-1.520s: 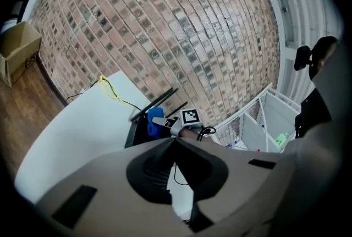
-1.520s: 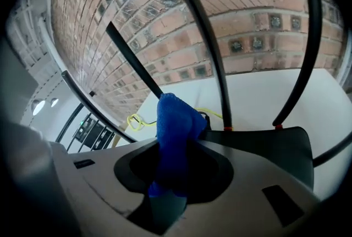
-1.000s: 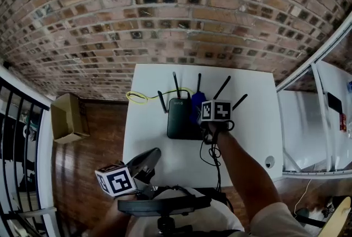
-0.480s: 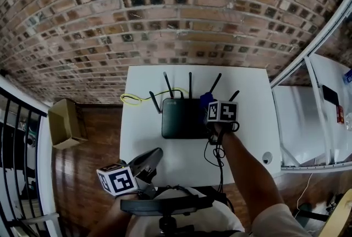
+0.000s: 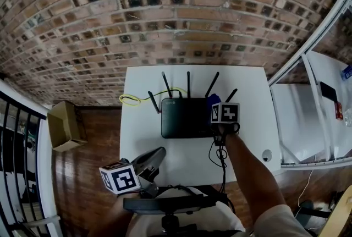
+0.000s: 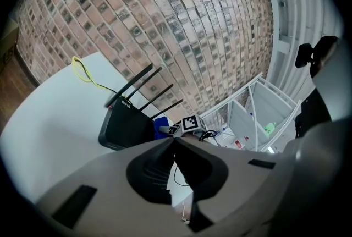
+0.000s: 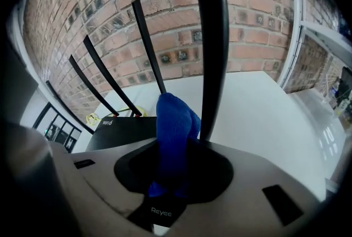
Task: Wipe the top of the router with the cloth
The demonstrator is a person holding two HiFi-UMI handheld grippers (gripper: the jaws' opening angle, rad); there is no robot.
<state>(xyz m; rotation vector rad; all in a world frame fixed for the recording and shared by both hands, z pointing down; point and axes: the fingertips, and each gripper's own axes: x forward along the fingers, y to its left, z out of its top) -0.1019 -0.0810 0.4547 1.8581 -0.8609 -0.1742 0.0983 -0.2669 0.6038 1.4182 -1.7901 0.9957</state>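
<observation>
The black router (image 5: 186,117) lies flat on the white table (image 5: 250,93), its antennas pointing toward the brick wall. My right gripper (image 5: 213,108) is at the router's right end, shut on a blue cloth (image 5: 209,100) that rests against that end. In the right gripper view the cloth (image 7: 172,120) sticks up out of the right gripper (image 7: 173,148), beside a router antenna (image 7: 209,38). My left gripper (image 5: 156,155) hangs over the table's front left edge, away from the router. In the left gripper view the left gripper (image 6: 174,141) is shut and empty.
A yellow cable (image 5: 131,99) loops behind the router's left side. A black cord (image 5: 219,154) trails from the right gripper toward the front edge. A cardboard box (image 5: 65,126) sits on the wood floor at left. A white shelf unit (image 5: 308,120) stands right of the table.
My right gripper has slid to the right with the cloth, from the router's middle to its right end, uncovering more of the black top. The left gripper stayed put.
</observation>
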